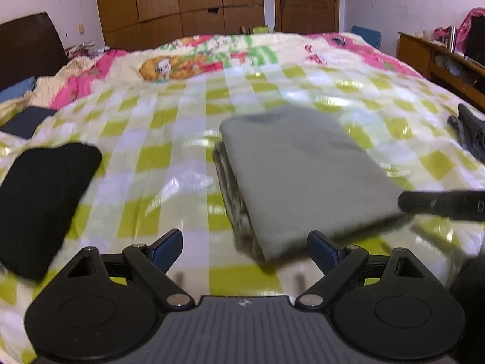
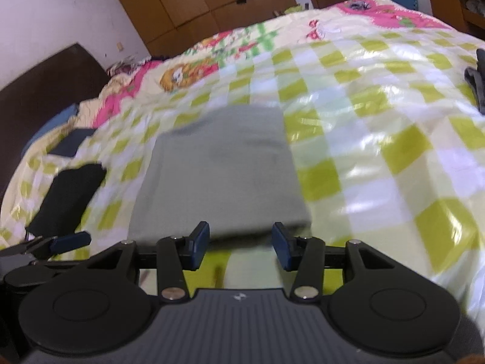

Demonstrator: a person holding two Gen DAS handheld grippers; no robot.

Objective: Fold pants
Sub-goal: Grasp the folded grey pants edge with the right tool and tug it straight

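Grey pants (image 1: pixel 303 170) lie folded into a thick rectangle on the checked bedspread (image 1: pixel 169 163). My left gripper (image 1: pixel 245 247) is open and empty, just in front of the bundle's near left corner. My right gripper (image 2: pixel 241 242) is open and empty at the near edge of the same grey pants (image 2: pixel 221 170). In the left wrist view the right gripper's finger (image 1: pixel 442 204) reaches in from the right by the bundle's near right corner. In the right wrist view the left gripper's fingertip (image 2: pixel 71 240) shows at the lower left.
A folded black garment (image 1: pixel 42 203) lies left of the pants, also in the right wrist view (image 2: pixel 69 200). A dark grey garment (image 1: pixel 468 135) lies at the right edge. A dark blue item (image 1: pixel 24 121) sits at far left. A wooden shelf (image 1: pixel 433 57) stands right of the bed.
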